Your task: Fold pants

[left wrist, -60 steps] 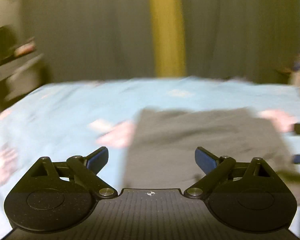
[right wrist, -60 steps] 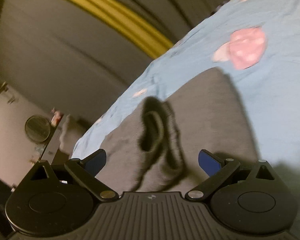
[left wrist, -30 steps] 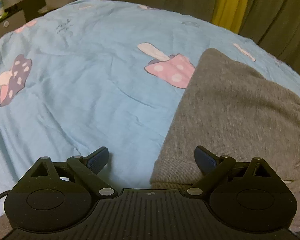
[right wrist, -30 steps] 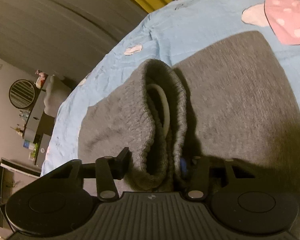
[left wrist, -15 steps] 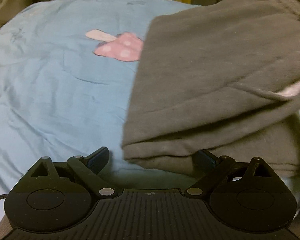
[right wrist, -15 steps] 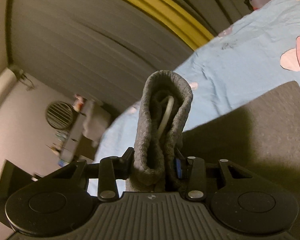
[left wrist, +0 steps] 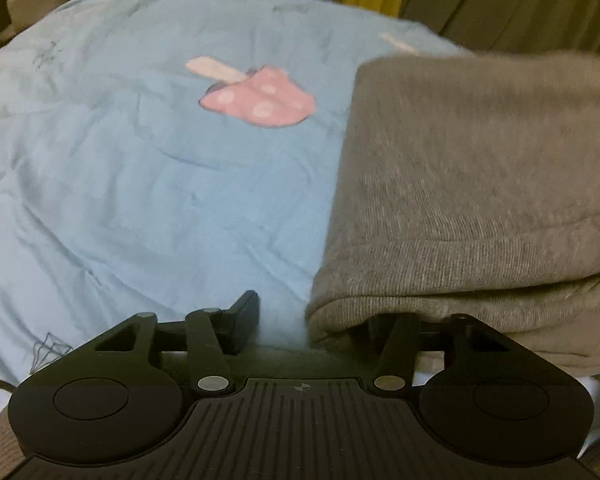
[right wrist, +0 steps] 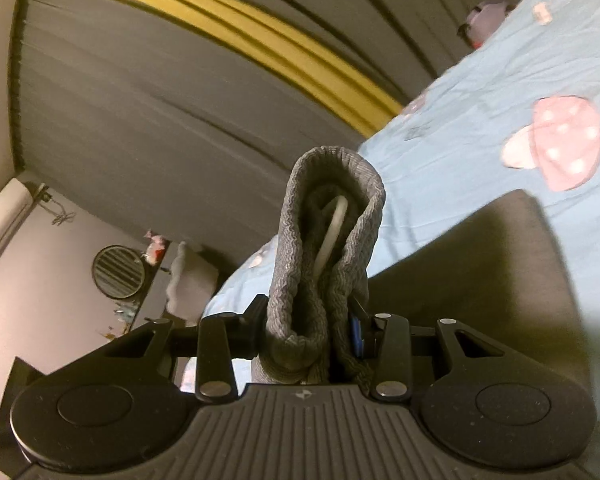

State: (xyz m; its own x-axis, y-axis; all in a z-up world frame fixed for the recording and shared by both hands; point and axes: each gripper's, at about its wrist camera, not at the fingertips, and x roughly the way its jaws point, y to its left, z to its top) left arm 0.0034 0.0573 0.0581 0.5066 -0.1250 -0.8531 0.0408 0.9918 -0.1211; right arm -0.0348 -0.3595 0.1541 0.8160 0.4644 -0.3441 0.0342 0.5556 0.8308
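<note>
Grey sweatpants (left wrist: 472, 184) lie folded in layers on a blue bedsheet (left wrist: 140, 168). My left gripper (left wrist: 312, 322) is at their near left corner. Its jaws stand partly closed, with the corner of the fabric between them; the right finger is hidden under the cloth. My right gripper (right wrist: 308, 332) is shut on the ribbed waistband (right wrist: 328, 240) of the pants and holds it lifted above the bed. A white drawstring (right wrist: 332, 232) shows inside the fold. The rest of the pants (right wrist: 480, 300) hangs dark below the right gripper.
The bedsheet has pink mushroom prints (left wrist: 260, 96) (right wrist: 556, 140). Grey and yellow curtains (right wrist: 220, 40) hang behind the bed. A shelf with a round fan (right wrist: 118, 272) and small items stands at the left.
My left gripper's jaws have narrowed around the pants' corner. My right gripper has closed on the waistband and lifted it off the bed.
</note>
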